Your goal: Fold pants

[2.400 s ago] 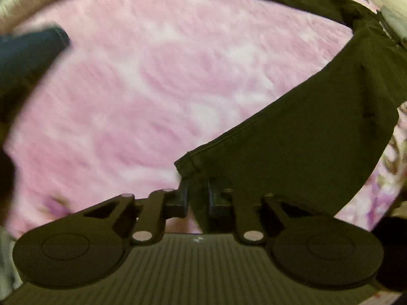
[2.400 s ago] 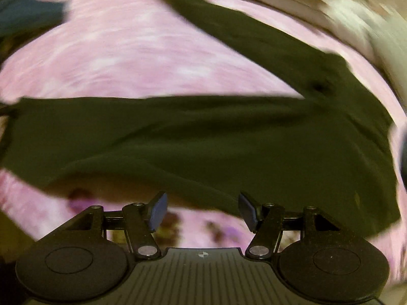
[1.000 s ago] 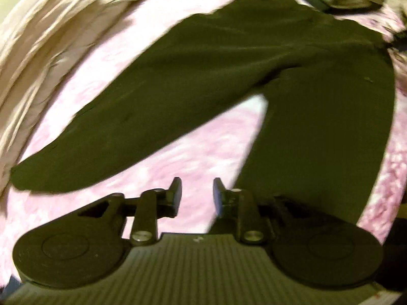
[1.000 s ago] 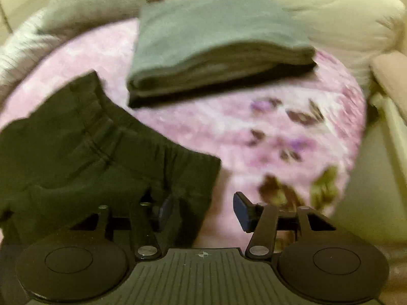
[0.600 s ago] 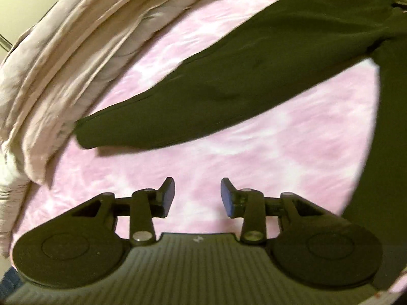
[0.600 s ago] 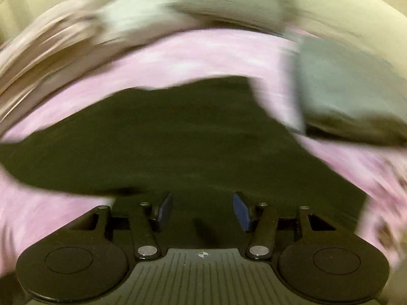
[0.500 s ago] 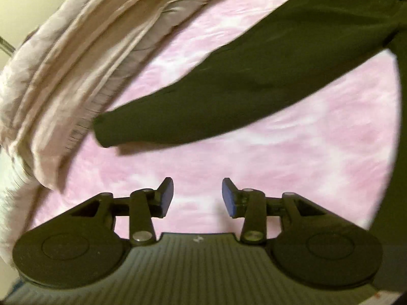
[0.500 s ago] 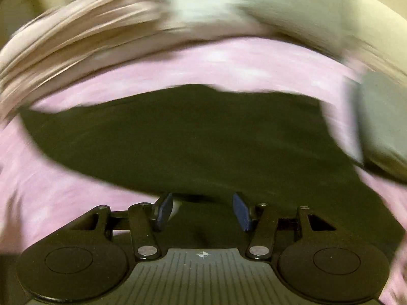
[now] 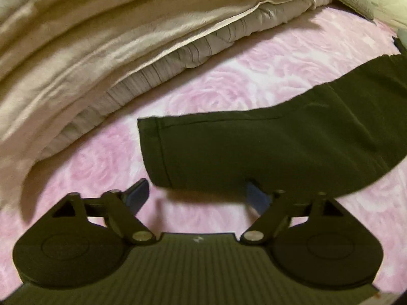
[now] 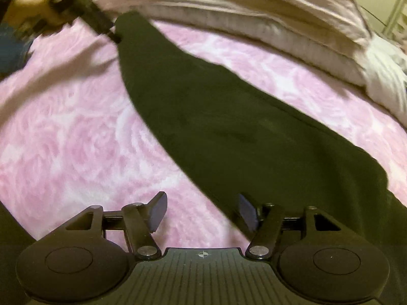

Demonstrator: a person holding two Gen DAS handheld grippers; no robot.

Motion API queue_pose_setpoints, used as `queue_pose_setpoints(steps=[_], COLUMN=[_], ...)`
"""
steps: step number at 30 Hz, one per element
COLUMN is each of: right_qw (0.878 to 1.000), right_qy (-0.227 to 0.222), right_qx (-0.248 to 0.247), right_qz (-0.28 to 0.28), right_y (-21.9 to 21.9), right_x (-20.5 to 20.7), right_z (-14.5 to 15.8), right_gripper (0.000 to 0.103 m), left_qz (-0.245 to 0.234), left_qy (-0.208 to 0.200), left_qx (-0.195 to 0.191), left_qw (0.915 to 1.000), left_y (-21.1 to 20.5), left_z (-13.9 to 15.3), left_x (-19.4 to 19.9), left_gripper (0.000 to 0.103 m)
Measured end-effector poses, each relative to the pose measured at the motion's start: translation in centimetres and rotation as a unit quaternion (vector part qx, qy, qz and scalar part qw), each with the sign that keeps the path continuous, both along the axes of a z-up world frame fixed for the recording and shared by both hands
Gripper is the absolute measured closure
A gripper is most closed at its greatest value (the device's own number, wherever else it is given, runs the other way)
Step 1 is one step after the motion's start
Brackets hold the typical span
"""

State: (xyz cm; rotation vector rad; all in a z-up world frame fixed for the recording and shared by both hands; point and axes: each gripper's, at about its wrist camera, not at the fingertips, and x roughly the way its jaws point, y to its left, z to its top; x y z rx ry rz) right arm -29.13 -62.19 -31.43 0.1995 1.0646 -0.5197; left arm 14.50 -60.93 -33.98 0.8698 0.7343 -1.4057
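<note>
The dark olive pants (image 9: pixel 267 147) lie flat on a pink rose-patterned blanket (image 9: pixel 96 167). In the left wrist view one leg ends in a stitched hem (image 9: pixel 155 152). My left gripper (image 9: pixel 197 195) is open wide just short of that hem's near corner, holding nothing. In the right wrist view the same leg (image 10: pixel 229 117) runs diagonally from upper left to lower right. My right gripper (image 10: pixel 201 211) is open over the blanket, and its right finger (image 10: pixel 245 212) sits at the leg's near edge. The waistband is out of view.
A folded beige quilt (image 9: pixel 101 50) lies along the blanket's far side, close behind the hem, and shows again as bedding (image 10: pixel 279 20) in the right wrist view. A person's hand (image 10: pixel 28 10) holds the other gripper at the upper left there.
My left gripper let go of a leg hem, swung to the other leg's hem and opened wider. The right view swung from the waistband and a folded stack to along the leg.
</note>
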Motion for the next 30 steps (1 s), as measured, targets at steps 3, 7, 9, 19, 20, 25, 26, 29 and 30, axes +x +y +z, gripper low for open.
queue_pose_setpoints(steps=[3,7,9,19,20,25,26,29,30], right_qw=[1.000,0.999,1.000,0.999,1.000,1.000,1.000,1.000,0.999], right_qy=[0.012,0.019,0.019,-0.028,-0.028,-0.030,-0.029,-0.022,-0.021], right_qx=[-0.006,0.000,0.003,-0.009,-0.009,-0.002,0.001,0.008,0.010], right_qz=[0.017,0.028,0.022,0.013,0.011,-0.005,-0.008,-0.019,-0.026], right_y=[-0.2,-0.2,-0.4,-0.7,-0.7,-0.4,-0.2,0.2,0.2], right_x=[0.1,0.2,0.2,1.1,1.2,0.3,-0.1,-0.9,-1.3], right_z=[-1.3,-2.6,-2.4,2.3,2.3,1.8,1.6,0.5,0.1], right_gripper=[0.043,0.043,0.043,0.043,0.043,0.043,0.043,0.043,0.043], left_qz=[-0.020,-0.029,-0.011,0.070,0.087,0.114,0.111,0.073,0.055], left_qy=[0.036,0.096,0.102,0.095,0.070,-0.018,-0.010,-0.004,-0.006], left_qx=[-0.014,0.011,0.025,0.143,0.144,0.142,0.130,0.095,0.087], left_qw=[0.9991,0.9949,0.9944,0.9826,0.9833,0.9832,0.9853,0.9927,0.9946], left_y=[-0.9,-2.2,-2.2,2.9,3.5,7.0,7.5,8.3,8.2], left_z=[-0.8,-1.1,-0.1,10.8,10.7,8.8,8.5,6.9,6.0], left_x=[0.9,1.2,1.2,1.0,1.3,0.6,0.1,-3.2,-4.6], left_gripper=[0.020,0.054,0.072,0.061,0.063,0.067,0.067,0.067,0.066])
